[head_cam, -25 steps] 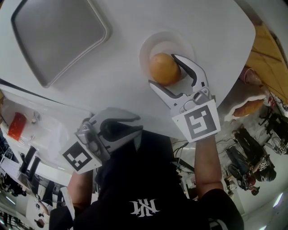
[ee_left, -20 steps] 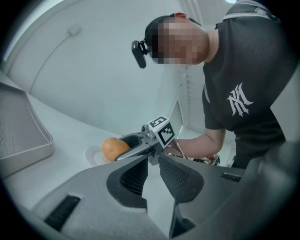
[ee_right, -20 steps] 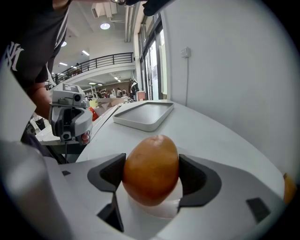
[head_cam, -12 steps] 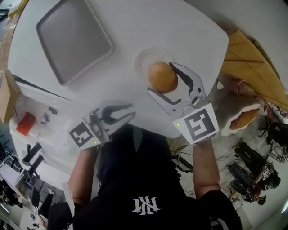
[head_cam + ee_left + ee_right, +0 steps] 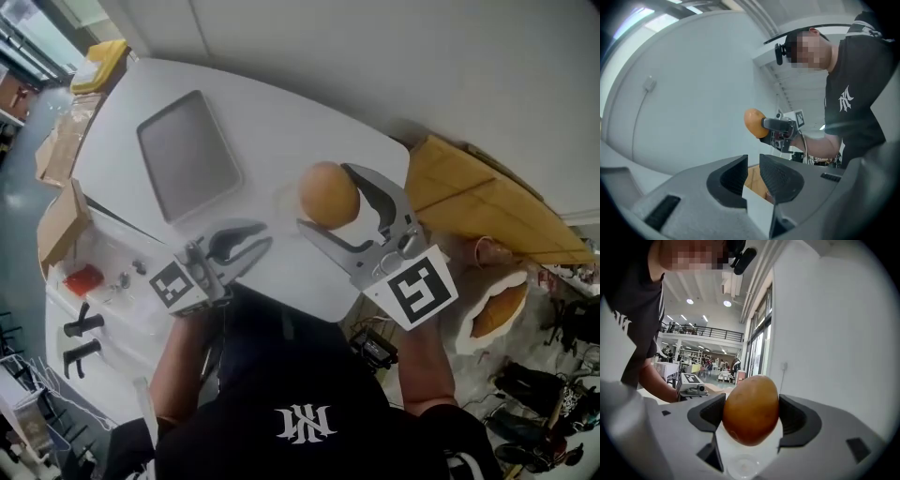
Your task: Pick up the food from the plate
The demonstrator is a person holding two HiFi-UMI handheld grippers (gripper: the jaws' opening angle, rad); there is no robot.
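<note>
A round orange-brown piece of food (image 5: 328, 194) hangs high above the white table (image 5: 281, 112), with my right gripper (image 5: 325, 199) shut on it. In the right gripper view the food (image 5: 751, 408) fills the space between both pads, and the small pale plate (image 5: 742, 467) lies far below with nothing on it. My left gripper (image 5: 265, 234) hovers to the left, near the table's front edge. Its jaws stand only a narrow slit apart, and nothing is between them (image 5: 752, 174). The left gripper view also catches the food (image 5: 752, 123) in the right gripper (image 5: 774, 125).
A grey tray (image 5: 187, 155) rests on the table's left half. Cardboard boxes (image 5: 56, 220) stand left of the table and wooden boards (image 5: 478, 202) lean at its right. A side table (image 5: 112, 281) with small items, one red (image 5: 82, 278), stands front left.
Both grippers have risen a long way. The food has gone up off the plate with the right gripper, and the table now looks much smaller below.
</note>
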